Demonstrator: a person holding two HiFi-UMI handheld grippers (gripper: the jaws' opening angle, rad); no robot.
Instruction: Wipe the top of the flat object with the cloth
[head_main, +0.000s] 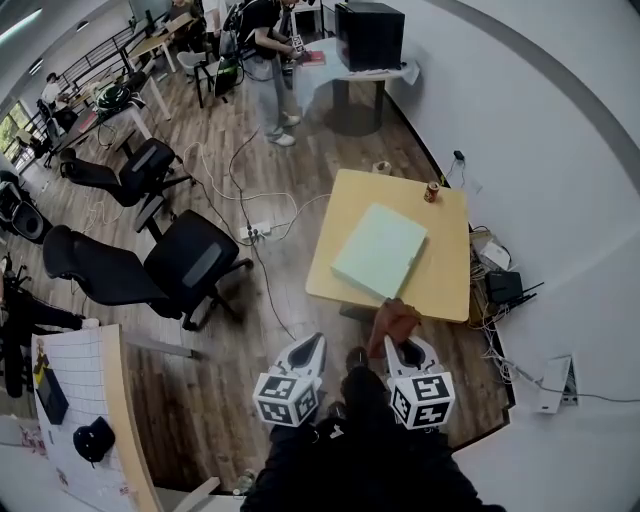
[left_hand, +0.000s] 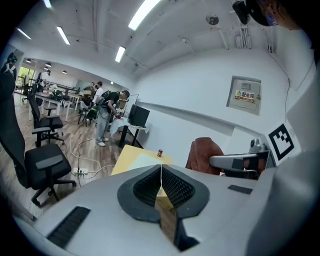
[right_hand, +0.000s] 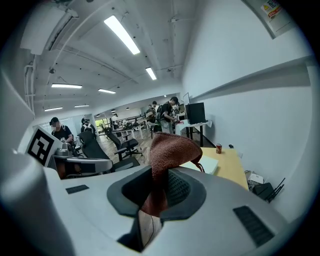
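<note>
A pale green flat board (head_main: 380, 249) lies on the yellow table (head_main: 447, 276) ahead of me. My right gripper (head_main: 402, 352) is shut on a reddish-brown cloth (head_main: 393, 322), which hangs just short of the table's near edge. In the right gripper view the cloth (right_hand: 167, 150) bunches up out of the jaws, with the board (right_hand: 208, 164) beyond. My left gripper (head_main: 308, 352) hangs over the floor to the left, jaws shut with nothing between them. The left gripper view shows the cloth (left_hand: 205, 153) and the table (left_hand: 129, 156).
A small red can (head_main: 431, 191) stands at the table's far right corner. Black office chairs (head_main: 180, 265) and floor cables (head_main: 262, 228) lie to the left. Boxes and cables (head_main: 503, 283) sit by the wall on the right. A person (head_main: 270, 60) stands at a far desk.
</note>
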